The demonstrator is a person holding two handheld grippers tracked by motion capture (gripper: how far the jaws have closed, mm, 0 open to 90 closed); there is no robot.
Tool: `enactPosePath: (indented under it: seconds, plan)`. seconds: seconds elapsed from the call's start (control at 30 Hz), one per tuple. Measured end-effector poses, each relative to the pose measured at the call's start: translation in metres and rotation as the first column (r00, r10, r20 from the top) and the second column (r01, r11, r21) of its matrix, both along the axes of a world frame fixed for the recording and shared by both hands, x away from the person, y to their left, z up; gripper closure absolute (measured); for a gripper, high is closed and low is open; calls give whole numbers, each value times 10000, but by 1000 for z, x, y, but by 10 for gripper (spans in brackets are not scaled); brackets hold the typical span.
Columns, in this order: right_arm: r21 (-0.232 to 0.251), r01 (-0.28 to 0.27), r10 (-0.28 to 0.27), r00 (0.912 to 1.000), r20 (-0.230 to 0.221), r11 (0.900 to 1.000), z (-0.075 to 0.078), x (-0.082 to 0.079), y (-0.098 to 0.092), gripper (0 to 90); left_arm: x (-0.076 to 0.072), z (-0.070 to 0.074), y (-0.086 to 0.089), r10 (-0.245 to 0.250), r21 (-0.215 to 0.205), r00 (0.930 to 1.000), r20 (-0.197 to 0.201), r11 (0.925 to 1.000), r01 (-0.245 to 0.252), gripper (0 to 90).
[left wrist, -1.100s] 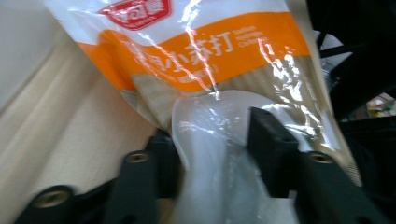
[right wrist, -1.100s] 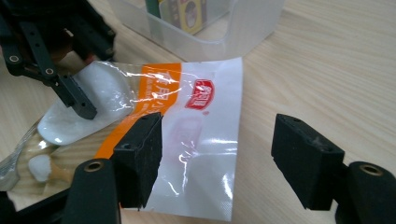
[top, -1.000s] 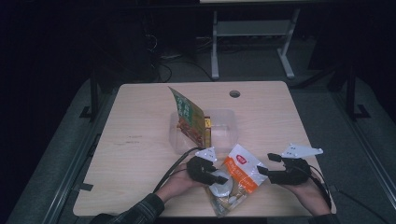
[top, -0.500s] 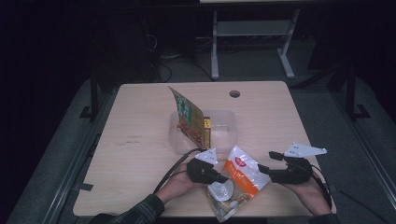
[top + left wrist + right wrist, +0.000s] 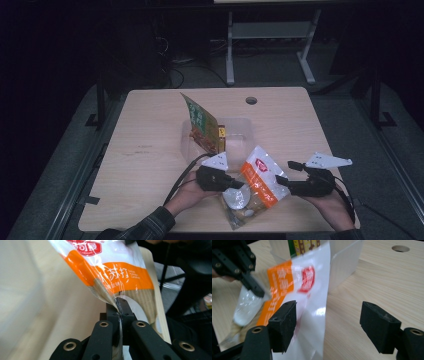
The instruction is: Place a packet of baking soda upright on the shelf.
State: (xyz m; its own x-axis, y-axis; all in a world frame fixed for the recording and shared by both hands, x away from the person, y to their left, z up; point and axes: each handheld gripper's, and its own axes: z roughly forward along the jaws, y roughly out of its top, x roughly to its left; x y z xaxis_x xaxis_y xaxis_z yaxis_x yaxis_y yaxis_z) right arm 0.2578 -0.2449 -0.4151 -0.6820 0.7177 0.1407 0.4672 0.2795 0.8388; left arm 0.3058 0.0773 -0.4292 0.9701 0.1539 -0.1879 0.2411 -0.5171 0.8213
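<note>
An orange-and-white snack bag [image 5: 260,180] with a clear lower part hangs over the table's near edge between my two hands. My left gripper [image 5: 239,184] is shut on the bag's side seam; in the left gripper view the jaws [image 5: 120,306] pinch the crinkled film, and the bag [image 5: 117,272] rises above them. My right gripper [image 5: 286,173] is at the bag's right side with its jaws wide apart. In the right gripper view [image 5: 329,325] the bag's white edge [image 5: 317,290] hangs between the jaws, close to the left pad [image 5: 284,322]. No pad presses it.
A clear plastic container [image 5: 235,131] stands mid-table with a green packet [image 5: 202,122] leaning upright in it, just beyond the bag. The wooden table [image 5: 150,165] has a cable hole [image 5: 251,100] at the far side. Dark floor and a metal stand lie behind.
My left hand has risen slightly with the bag's edge, so the bag sits a bit higher. The right hand has stayed put.
</note>
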Motion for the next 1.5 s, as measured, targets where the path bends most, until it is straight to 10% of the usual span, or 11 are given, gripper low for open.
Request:
enactPosePath:
  seconds: [0.53,0.9,1.37,1.5]
  plan:
    - [1217,-1385,1380,9903,132,9829,5,8,28,263,2,40,52,1658,-1143,9832,767,9810,-1565,897]
    - [2193,-2676,2645,9634,441,9382,11,31,76,315,2,51,75,2274,-1692,9707,777,9625,-2119,897]
    - [3008,-3290,3282,9430,549,8951,15,42,92,887,4,52,85,2643,-1874,9618,715,9507,-2473,897]
    - [2892,-3528,3483,9349,688,8899,17,41,91,897,3,51,82,2606,-1733,9615,870,9544,-2430,895]
